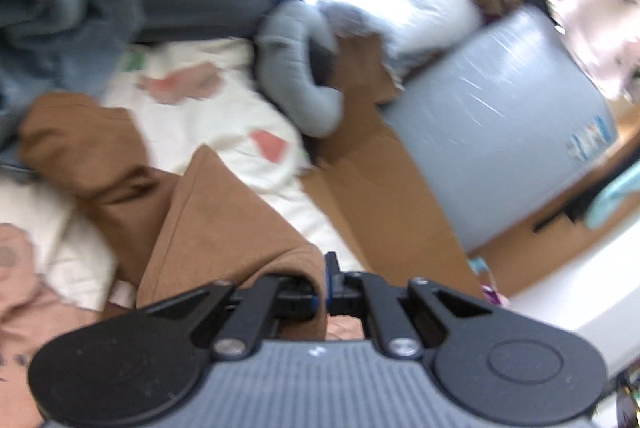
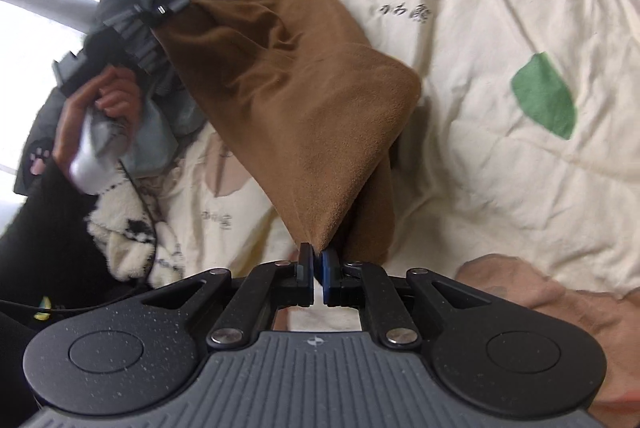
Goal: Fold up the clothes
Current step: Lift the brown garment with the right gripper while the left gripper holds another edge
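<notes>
— Any writing you can read?

— Small dark characters are printed on the cream bedsheet [image 2: 500,76], near the top centre and again at lower left of the right wrist view; too small to make out. The sheet also has brown bear faces, pink patches and one green leaf shape. The label on the grey box [image 1: 492,132] is a blur.

— And the garment?

— One brown cloth [image 2: 296,88], soft and suede-like, hanging in folds in the middle of the right view, stretched between two grippers above the sheet.

— The grippers?

— The right gripper [image 2: 316,260] is pinched together on the cloth's lower corner. The left gripper [image 1: 320,292] is closed on another corner; in the right view it sits at upper left, held by a hand [image 2: 100,108].
</notes>
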`<state>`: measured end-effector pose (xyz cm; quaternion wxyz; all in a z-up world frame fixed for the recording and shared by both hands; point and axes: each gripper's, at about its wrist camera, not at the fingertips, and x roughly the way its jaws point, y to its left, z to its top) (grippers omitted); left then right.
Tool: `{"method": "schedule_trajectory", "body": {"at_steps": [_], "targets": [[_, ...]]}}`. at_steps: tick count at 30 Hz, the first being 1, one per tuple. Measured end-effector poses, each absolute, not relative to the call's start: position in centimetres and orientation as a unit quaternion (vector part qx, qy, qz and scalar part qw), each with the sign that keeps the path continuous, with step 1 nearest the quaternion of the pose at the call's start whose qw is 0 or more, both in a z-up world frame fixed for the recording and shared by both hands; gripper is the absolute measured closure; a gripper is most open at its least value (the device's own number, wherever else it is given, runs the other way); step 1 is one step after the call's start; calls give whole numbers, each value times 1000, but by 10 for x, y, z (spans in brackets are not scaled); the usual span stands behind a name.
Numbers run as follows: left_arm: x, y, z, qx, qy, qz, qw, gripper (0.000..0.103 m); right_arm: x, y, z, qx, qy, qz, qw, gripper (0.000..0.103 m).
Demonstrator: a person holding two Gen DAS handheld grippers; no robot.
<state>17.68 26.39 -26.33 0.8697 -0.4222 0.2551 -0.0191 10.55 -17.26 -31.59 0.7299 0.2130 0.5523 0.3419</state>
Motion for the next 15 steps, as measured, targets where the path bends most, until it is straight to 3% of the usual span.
{"method": "schedule_trajectory", "body": {"at_steps": [4,6,15], "targets": [[190,222,-259,-399,275,-69,872,100,112,-185,-310,214,543,329,743,73],[193,199,-257,-383,286,-95,873,100,116,-191,-308,214,538,322,749,70],[196,112,-267,-345,340,-177,857,100,136,-222,-294,227,509,290,778,68]]}}
